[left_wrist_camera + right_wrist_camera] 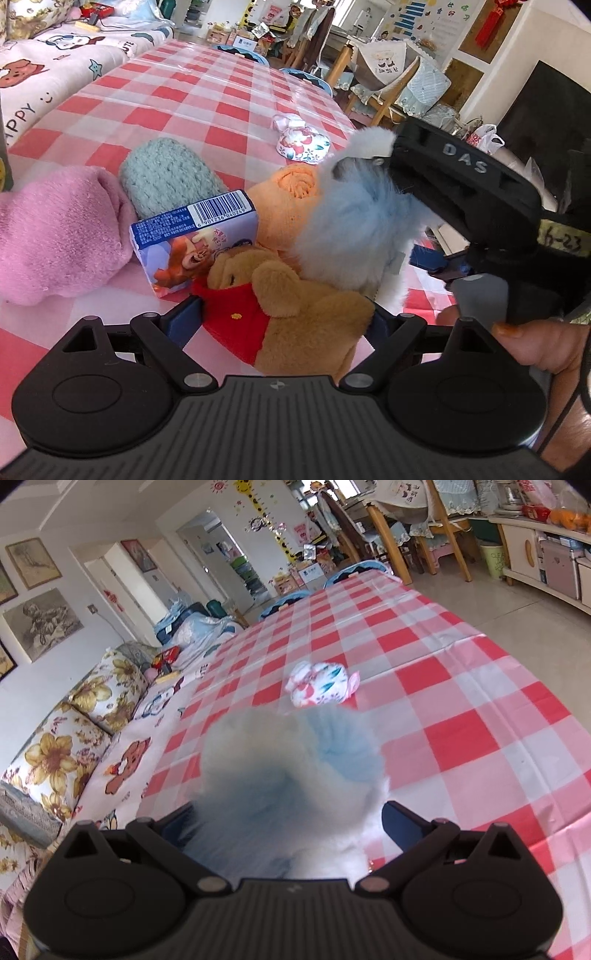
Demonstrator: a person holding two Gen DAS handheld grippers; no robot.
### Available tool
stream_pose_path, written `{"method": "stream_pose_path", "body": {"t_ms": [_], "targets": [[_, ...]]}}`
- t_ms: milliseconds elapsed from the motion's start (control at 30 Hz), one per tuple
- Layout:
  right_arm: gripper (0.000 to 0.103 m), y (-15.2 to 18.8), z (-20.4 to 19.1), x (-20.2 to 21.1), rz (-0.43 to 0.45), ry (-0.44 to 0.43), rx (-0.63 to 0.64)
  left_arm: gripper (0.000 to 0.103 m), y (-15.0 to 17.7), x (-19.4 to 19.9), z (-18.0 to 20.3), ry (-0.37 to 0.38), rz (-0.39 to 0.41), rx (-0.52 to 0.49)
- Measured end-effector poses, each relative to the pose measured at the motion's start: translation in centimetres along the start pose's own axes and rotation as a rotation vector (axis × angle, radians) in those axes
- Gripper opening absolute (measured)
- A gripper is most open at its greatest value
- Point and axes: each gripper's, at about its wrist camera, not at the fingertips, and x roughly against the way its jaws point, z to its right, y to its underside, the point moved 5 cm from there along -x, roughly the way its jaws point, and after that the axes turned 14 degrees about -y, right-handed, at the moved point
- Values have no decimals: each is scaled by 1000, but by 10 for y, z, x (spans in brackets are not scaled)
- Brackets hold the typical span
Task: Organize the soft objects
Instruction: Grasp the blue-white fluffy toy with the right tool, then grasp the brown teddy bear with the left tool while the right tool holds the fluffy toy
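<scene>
L gripper (284,317) shut tight on teddy (295,314), fingers squeeze its soft sides. Teddy tan w/ red shirt, lies on table (207,96) at near edge, by tissue pack (192,240). R gripper (288,823) closed round fluffy blue-white pom (288,775), lifted over table. Prob grouping soft stuff: pink sock (62,236), green knit roll (166,177), orange cloth (288,199) bunched near edge. Flower pouch (317,686) apart, mid-table.
</scene>
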Motion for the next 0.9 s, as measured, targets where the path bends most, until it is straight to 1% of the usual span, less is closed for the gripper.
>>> {"method": "stream_pose_path", "body": {"t_ms": [100, 167, 233, 300, 367, 433, 533, 633, 767, 900], "targets": [[102, 3, 2, -9, -19, 14, 6, 103, -1, -3, -2, 24, -10, 21], [100, 5, 4, -12, -23, 20, 5, 103, -2, 0, -3, 38, -15, 30], [84, 5, 6, -13, -28, 27, 2, 103, -2, 0, -3, 52, -24, 35], [78, 6, 8, -13, -34, 49, 5, 103, -1, 1, -5, 65, -28, 40], [69, 6, 9, -13, -40, 32, -1, 103, -1, 2, -7, 80, -37, 55], [56, 6, 7, -11, -43, 20, 3, 103, 0, 2, -11, 99, -57, 79], [45, 7, 3, -9, -63, 12, 23, 103, 3, 3, -15, 134, -93, 118], [41, 10, 1, -8, -88, 11, 41, 103, 4, 4, -17, 146, -109, 121], [38, 15, -3, 0, -123, -1, 66, 103, 6, 8, -21, 153, -130, 151], [37, 25, -11, 9, -173, 2, 138, 103, 7, 10, -25, 152, -137, 148]]}}
